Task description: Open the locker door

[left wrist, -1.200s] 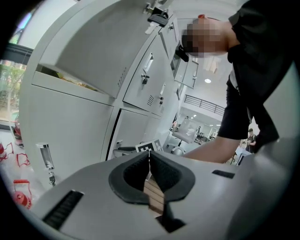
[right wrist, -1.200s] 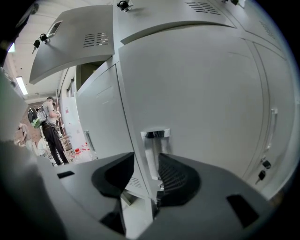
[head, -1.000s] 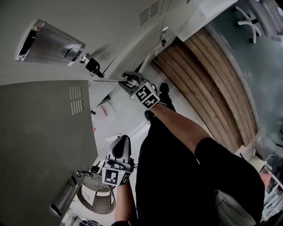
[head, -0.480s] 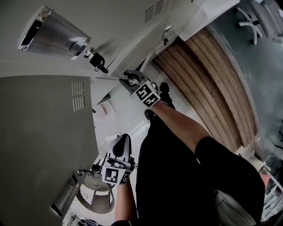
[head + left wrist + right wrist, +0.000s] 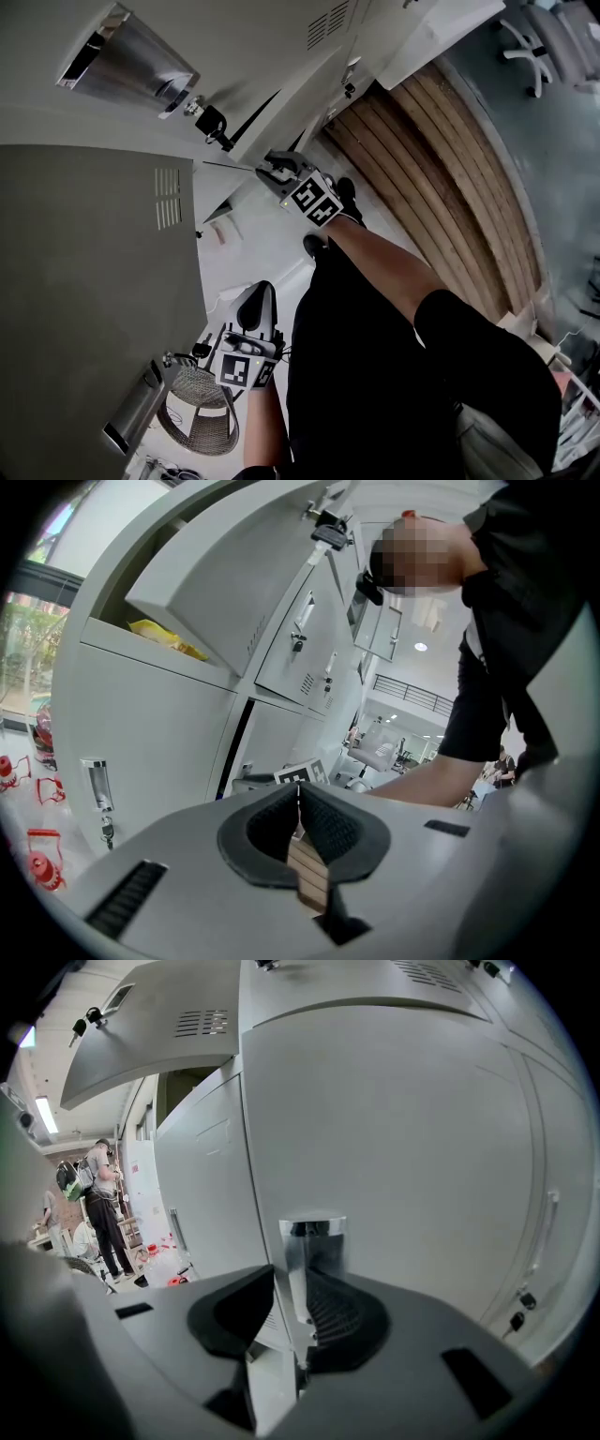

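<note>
**A:** What about the left gripper (image 5: 256,302)? Does it help in this step?

**B:** No. It hangs low beside the person's leg, well apart from the lockers. Its fingers (image 5: 323,822) are pressed together with nothing between them. I think it is good to keep it there, out of the way of the door's swing.

**A:** And the right gripper (image 5: 300,1283)?

**B:** It is at the grey locker door (image 5: 403,1147), in front of the person and a little to the right. The shiny handle (image 5: 313,1241) stands upright between its fingers, and they are closing around it. The handle lies near the ribbed right pad. On the left side I see a small gap, so I judge the grip is not firm yet.

**A:** So how to do it well?

**B:** First let the fingers close fully on the handle, in its middle part. The metal looks smooth, so it can slip. Then pull slowly along the arc of the hinge, not straight back.
</note>
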